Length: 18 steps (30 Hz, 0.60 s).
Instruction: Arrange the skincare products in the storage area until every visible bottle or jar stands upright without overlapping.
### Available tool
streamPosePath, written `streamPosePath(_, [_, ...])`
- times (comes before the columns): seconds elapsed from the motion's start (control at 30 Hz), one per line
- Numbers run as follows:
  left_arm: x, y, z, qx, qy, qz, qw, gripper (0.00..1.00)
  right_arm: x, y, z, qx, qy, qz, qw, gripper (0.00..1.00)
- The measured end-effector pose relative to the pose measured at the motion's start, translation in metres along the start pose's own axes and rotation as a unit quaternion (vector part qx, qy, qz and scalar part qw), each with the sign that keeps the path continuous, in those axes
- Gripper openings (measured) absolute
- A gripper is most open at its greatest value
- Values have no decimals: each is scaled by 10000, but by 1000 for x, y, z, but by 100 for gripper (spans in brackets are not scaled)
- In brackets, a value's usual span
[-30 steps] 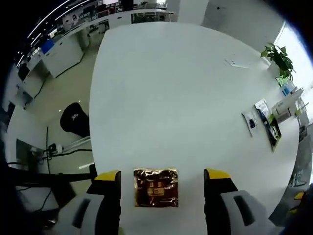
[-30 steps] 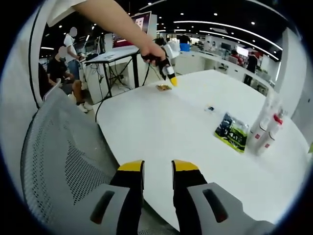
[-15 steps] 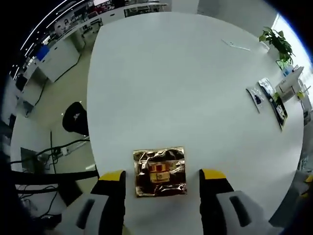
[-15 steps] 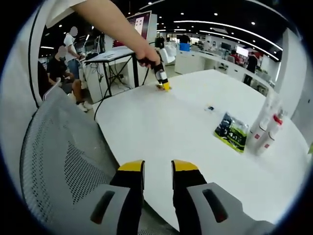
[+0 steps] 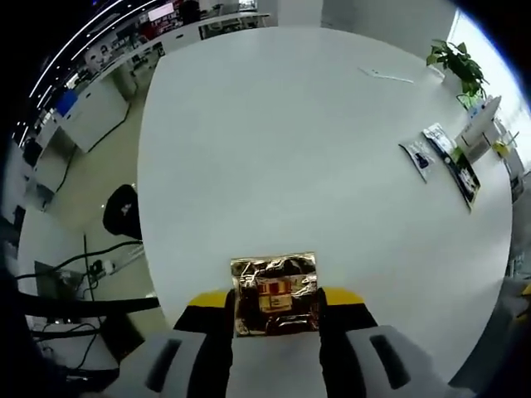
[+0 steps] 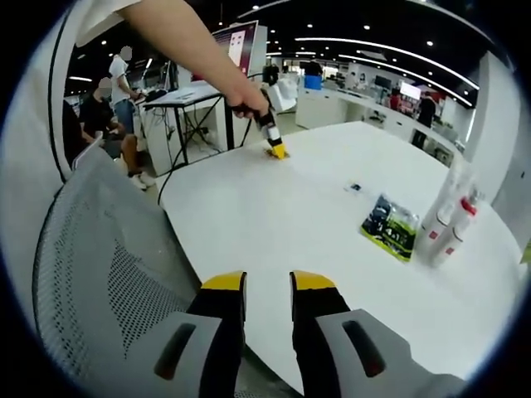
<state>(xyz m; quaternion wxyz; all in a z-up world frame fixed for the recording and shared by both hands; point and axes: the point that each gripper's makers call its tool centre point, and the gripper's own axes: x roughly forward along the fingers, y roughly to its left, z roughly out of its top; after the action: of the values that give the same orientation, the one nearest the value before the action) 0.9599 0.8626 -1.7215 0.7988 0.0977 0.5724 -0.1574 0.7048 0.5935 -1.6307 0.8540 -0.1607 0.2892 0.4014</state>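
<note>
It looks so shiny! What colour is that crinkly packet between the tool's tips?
Gold foil packet with a red label, best in the left gripper view.

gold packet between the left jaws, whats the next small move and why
Probably lift it slightly. The left gripper has its jaws against both sides of the gold foil packet, which lies flat on the white table, far from the bottles near the opposite edge.
</note>
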Motion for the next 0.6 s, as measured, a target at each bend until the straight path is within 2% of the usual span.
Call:
streamPosePath(0.2, [-11,-19,1,-130,-175,-193,9996,37,0,1,0,-47,-3,11,10000,19])
streamPosePath(0.5, [-41,-48,7,77,-708,-374,9968,36,-1,1,1,-132,-5,-37,9999,19])
streamPosePath(0.6, [-55,-66,6,203,-972,-517,9937,35,-1,1,0,-138,22,-66,9999,19])
